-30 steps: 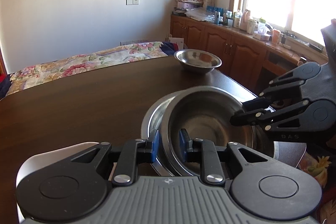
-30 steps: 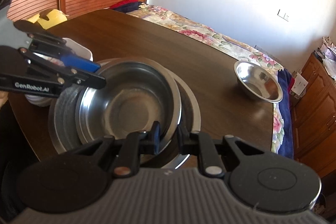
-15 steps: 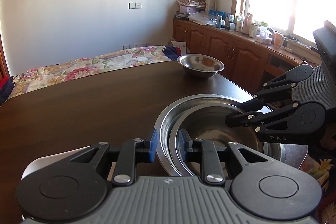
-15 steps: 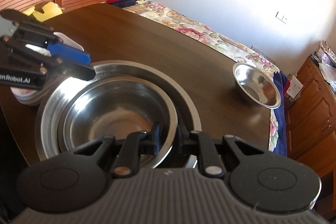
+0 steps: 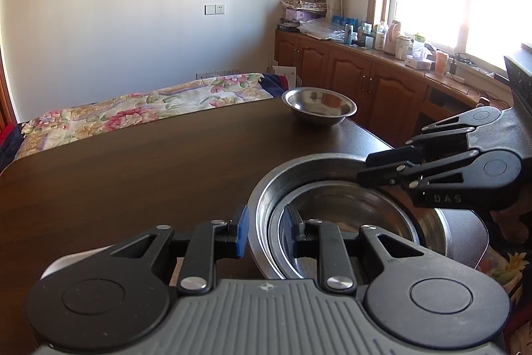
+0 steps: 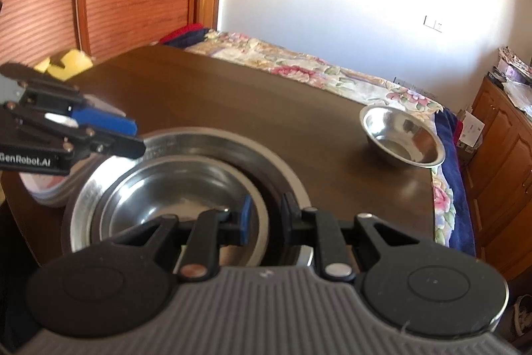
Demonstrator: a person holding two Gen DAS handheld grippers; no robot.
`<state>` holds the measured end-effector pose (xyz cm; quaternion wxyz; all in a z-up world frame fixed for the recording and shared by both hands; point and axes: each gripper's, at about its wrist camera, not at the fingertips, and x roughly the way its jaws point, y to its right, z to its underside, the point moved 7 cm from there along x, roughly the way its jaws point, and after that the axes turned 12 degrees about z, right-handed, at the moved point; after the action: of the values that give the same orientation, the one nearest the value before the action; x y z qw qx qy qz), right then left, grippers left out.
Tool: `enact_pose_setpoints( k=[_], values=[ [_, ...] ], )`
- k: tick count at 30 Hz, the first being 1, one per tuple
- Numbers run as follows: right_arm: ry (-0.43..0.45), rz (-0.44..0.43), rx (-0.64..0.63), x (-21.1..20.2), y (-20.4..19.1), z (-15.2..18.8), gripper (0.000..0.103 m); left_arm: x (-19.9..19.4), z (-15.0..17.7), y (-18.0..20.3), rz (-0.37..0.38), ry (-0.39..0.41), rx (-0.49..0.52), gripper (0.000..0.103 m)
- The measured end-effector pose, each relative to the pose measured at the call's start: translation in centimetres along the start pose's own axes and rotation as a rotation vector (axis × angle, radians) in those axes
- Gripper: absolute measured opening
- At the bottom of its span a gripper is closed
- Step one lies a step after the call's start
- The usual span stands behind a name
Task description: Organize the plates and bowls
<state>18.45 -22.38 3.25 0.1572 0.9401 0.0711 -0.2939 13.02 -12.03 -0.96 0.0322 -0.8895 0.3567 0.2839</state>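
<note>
Two steel bowls are nested at the near edge of the dark wooden table (image 5: 133,175). The large bowl (image 5: 266,188) (image 6: 186,142) holds the smaller inner bowl (image 5: 349,212) (image 6: 173,198), which sits level inside it. My left gripper (image 5: 266,230) (image 6: 136,138) is shut across the large bowl's near-left wall, and the inner bowl's rim also lies between its fingers. My right gripper (image 6: 266,217) (image 5: 364,168) is shut on the inner bowl's rim on the opposite side. A third, small steel bowl (image 5: 319,112) (image 6: 404,138) stands alone at the far right corner.
A stack of white dishes (image 6: 46,188) sits just left of the nested bowls, under the left gripper. A bed with a floral cover (image 5: 133,108) lies behind the table. Wooden cabinets (image 5: 365,82) line the right wall under a window.
The inner bowl was tilted and raised off-centre over the large bowl; it has come down and now rests centred inside it. Both grippers kept their holds on the rims.
</note>
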Motion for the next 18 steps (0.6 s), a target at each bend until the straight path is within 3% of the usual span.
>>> enact_pose_setpoints(
  k=[7,13,15,16,18],
  values=[
    [0.060,0.005,0.097,-0.3,2.6,-0.8,0.021,0.2,-1.8,-0.3,-0.024,0.018,0.020,0.034],
    [0.125,0.021,0.159,-0.6,5.2,-1.5,0.021,1.2,-4.2,-0.2,-0.049,0.038,0.045,0.059],
    [0.146,0.030,0.177,-0.6,6.2,-1.8,0.025,1.6,-5.1,-0.1,-0.058,0.049,0.048,0.071],
    [0.155,0.034,0.185,-0.6,6.7,-2.0,0.032,1.8,-5.5,-0.2,-0.056,0.056,0.050,0.075],
    [0.174,0.043,0.204,-0.4,7.9,-2.3,0.040,2.4,-6.3,-0.1,-0.056,0.061,0.057,0.076]
  ],
)
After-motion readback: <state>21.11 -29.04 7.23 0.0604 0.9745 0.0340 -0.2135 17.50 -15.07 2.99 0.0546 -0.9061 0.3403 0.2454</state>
